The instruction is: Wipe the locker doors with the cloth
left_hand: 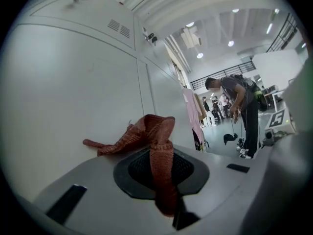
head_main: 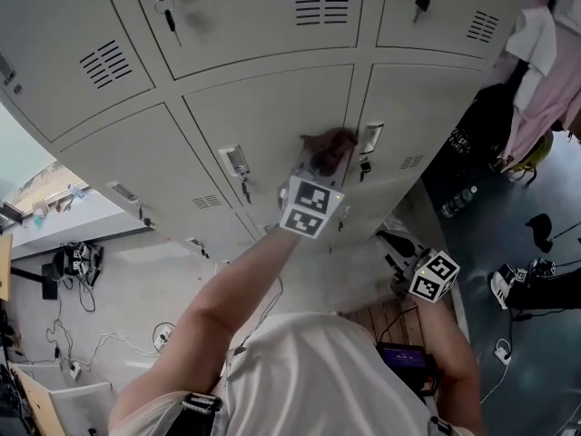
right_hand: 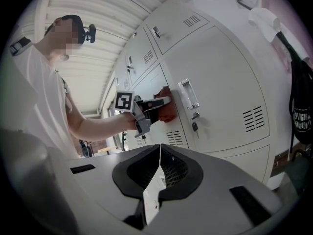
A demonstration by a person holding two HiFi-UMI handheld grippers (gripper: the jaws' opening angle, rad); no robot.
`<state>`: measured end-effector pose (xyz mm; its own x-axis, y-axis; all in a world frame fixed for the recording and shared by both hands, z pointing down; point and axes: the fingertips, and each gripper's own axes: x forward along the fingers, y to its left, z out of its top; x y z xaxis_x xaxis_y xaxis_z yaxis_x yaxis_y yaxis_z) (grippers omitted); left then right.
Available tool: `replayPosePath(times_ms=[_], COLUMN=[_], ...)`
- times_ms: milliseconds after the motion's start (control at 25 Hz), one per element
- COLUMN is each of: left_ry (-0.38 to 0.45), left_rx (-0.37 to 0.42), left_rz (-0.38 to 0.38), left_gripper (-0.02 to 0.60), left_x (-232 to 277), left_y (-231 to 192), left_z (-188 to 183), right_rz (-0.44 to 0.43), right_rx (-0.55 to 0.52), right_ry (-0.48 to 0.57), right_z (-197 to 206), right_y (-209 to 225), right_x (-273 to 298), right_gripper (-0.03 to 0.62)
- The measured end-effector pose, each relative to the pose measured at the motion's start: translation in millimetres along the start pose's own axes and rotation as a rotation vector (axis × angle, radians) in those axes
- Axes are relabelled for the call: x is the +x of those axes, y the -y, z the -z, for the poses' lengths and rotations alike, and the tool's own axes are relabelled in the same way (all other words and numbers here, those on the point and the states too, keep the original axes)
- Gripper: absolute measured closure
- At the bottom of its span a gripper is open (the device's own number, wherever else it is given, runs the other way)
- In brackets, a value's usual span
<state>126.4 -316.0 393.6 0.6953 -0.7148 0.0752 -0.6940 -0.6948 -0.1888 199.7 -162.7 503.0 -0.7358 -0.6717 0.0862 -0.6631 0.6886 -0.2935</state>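
A reddish-brown cloth (head_main: 332,143) is pressed against a pale grey locker door (head_main: 272,116), close to its right edge and the latch of the neighbouring door (head_main: 370,138). My left gripper (head_main: 320,166) is raised to the door and shut on the cloth (left_hand: 149,133), which bunches against the door panel (left_hand: 73,106). The right gripper view shows the left gripper (right_hand: 152,106) and the cloth (right_hand: 166,110) beside a door handle (right_hand: 188,94). My right gripper (head_main: 434,276) hangs low at the right, away from the lockers; its jaws (right_hand: 157,177) are shut with nothing in them.
Keys hang from several locker locks (head_main: 168,14). Clothes (head_main: 540,71) and a dark bag (head_main: 481,130) hang to the right of the lockers. A bottle (head_main: 458,200) and cables (head_main: 77,266) lie on the floor. A person (left_hand: 239,111) stands far off.
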Motion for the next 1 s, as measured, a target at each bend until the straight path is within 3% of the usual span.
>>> replayPosePath(times_ms=[80, 240, 320, 520, 1000], left_ry=[-0.009, -0.028, -0.038, -0.02, -0.012], left_rx=[-0.029, -0.085, -0.104, -0.128, -0.225], left_rz=[0.046, 0.214, 0.216, 0.071, -0.267], left_gripper=[0.543, 0.543, 0.545, 0.545, 0.544], left_x=[6.3, 22.0, 24.4, -0.9, -125.6], left_y=[7.5, 31.9, 32.2, 2.7, -106.1], left_z=[1.4, 7.1, 13.8, 22.5, 24.4], right_rz=[0.004, 0.014, 0.01, -0.011, -0.102], right_rx=[0.002, 0.015, 0.023, 0.021, 0.024], right_ry=[0.002, 0.009, 0.018, 0.015, -0.015], right_z=[0.0, 2.7, 2.5, -0.6, 3.3], right_y=[0.7, 4.9, 3.7, 1.9, -13.7], right_x=[-4.4, -11.8, -11.1, -3.2, 33.1], right_gripper=[0.577, 0.577, 0.577, 0.577, 0.577])
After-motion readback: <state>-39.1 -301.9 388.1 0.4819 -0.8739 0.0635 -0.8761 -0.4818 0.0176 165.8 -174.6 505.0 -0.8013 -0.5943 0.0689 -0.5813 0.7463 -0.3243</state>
